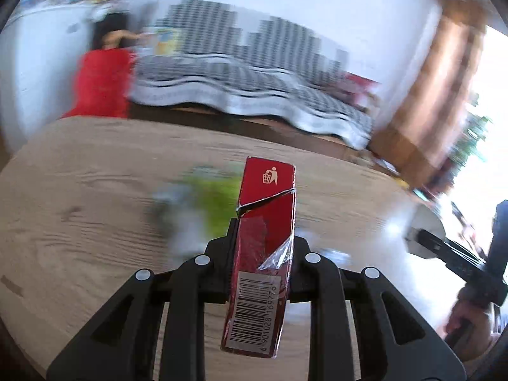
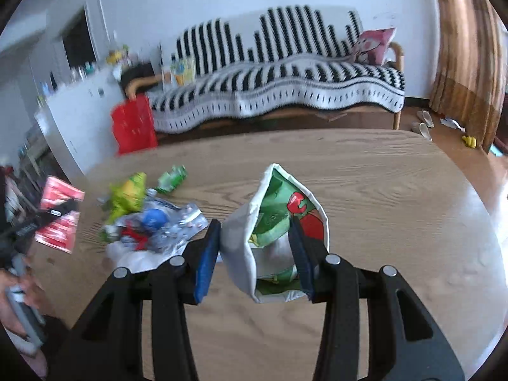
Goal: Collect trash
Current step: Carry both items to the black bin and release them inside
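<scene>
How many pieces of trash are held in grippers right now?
2: a red box in the left gripper, and a green-printed bag in the right gripper.

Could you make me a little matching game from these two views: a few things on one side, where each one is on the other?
Things:
1. red box
2. white bag
3. striped blanket
4. wrapper pile

Places:
A. lying loose on the table
B. over the sofa
C. in the left claw
D. in the right claw

Pairs: 1-C, 2-D, 3-B, 4-A
</scene>
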`<state>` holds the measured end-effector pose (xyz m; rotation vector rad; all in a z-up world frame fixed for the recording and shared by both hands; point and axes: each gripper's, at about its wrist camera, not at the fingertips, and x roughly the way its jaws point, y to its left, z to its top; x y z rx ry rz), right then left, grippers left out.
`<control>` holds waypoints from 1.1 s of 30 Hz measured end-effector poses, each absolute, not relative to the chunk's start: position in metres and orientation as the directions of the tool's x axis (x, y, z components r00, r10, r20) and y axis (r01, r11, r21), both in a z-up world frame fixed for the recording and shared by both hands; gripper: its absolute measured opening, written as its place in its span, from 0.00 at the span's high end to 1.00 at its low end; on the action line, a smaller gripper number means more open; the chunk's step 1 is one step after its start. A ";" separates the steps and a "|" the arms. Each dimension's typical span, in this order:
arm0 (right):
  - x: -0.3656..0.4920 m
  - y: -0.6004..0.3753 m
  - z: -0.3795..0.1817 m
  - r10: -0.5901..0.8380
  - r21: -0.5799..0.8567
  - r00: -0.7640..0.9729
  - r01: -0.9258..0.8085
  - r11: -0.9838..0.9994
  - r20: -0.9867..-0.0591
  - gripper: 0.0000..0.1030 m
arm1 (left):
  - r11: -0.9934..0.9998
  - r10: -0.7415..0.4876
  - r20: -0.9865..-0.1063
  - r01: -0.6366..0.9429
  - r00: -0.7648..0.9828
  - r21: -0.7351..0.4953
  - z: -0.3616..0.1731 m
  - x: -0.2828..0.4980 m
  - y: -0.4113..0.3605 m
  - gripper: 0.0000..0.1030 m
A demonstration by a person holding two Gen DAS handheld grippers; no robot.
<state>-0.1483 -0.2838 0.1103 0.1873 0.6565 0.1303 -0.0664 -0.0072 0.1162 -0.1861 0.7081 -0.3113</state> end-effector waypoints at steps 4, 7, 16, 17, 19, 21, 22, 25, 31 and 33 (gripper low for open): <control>-0.228 -0.343 0.122 0.109 0.217 0.820 0.019 0.976 -0.561 0.58 | 0.832 -0.530 -0.622 0.497 0.576 -0.247 0.137 -0.107 -0.127 0.79; -0.294 -0.404 0.114 0.069 0.302 0.828 0.124 0.945 -0.556 0.58 | 0.732 -0.604 -0.660 0.639 0.447 -0.237 0.136 -0.135 -0.204 0.79; -0.444 -0.520 -0.017 0.068 0.579 0.770 0.415 0.702 -0.635 0.58 | 0.425 -0.489 -0.870 0.855 -0.060 -0.298 0.008 -0.254 -0.404 0.79; -0.447 -0.521 -0.041 0.102 0.603 0.747 0.440 0.665 -0.657 0.58 | 0.421 -0.464 -0.881 0.853 -0.091 -0.310 -0.010 -0.257 -0.408 0.79; -0.457 -0.522 -0.075 0.161 0.658 0.738 0.454 0.600 -0.656 0.58 | 0.431 -0.367 -0.924 0.860 -0.110 -0.273 -0.047 -0.260 -0.415 0.80; -0.461 -0.523 -0.094 0.178 0.677 0.731 0.472 0.565 -0.658 0.58 | 0.415 -0.348 -0.931 0.874 -0.105 -0.254 -0.054 -0.256 -0.420 0.80; -0.460 -0.524 -0.098 0.180 0.679 0.730 0.476 0.559 -0.660 0.58 | 0.406 -0.355 -0.932 0.885 -0.078 -0.229 -0.052 -0.255 -0.424 0.80; -0.457 -0.529 -0.102 0.176 0.680 0.730 0.483 0.551 -0.661 0.58 | 0.437 -0.338 -0.937 0.869 -0.082 -0.234 -0.059 -0.245 -0.426 0.80; -0.462 -0.524 -0.104 0.210 0.728 0.753 0.461 0.508 -0.623 0.49 | 0.441 -0.366 -0.924 0.854 -0.111 -0.277 -0.058 -0.237 -0.428 0.67; -0.465 -0.531 -0.107 0.225 0.774 0.777 0.460 0.436 -0.588 0.13 | 0.457 -0.383 -0.918 0.844 -0.100 -0.282 -0.055 -0.236 -0.417 0.14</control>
